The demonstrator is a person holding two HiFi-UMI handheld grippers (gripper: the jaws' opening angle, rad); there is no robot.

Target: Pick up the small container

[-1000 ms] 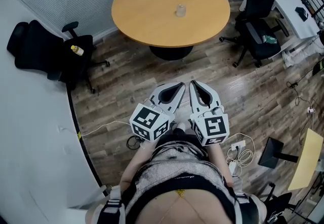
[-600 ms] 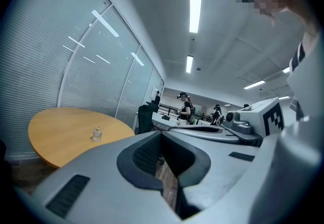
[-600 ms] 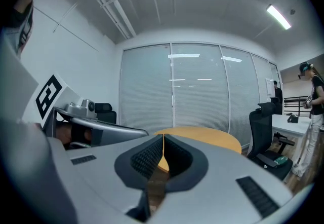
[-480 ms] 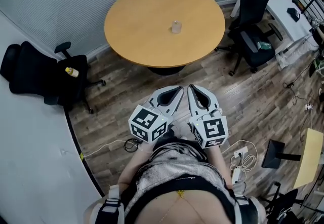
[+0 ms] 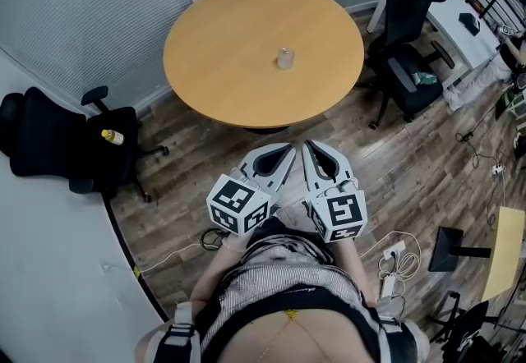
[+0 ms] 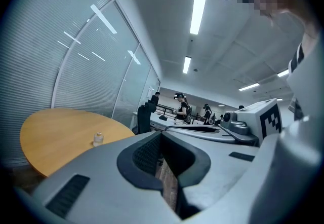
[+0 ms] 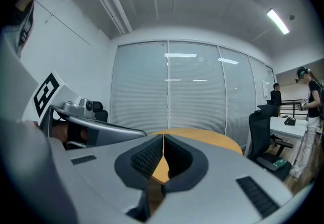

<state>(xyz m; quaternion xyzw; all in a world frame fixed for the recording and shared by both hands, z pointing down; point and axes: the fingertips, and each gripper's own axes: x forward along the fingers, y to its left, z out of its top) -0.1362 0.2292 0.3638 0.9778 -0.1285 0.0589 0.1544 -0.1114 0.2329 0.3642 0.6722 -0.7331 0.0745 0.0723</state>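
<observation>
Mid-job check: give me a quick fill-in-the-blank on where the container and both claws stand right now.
1. The small container stands upright on the round wooden ____.
2. The left claw and the right claw are both ____, with nothing held in either.
3. At the left of the head view, a yellow bottle lies on a black office ____.

Missing words: table; shut; chair.

You hold two grippers: left gripper, right gripper. Ahead of the fingers: one round table, one small container on it. Two black chairs — left chair, right chair. One yellow bottle.
</observation>
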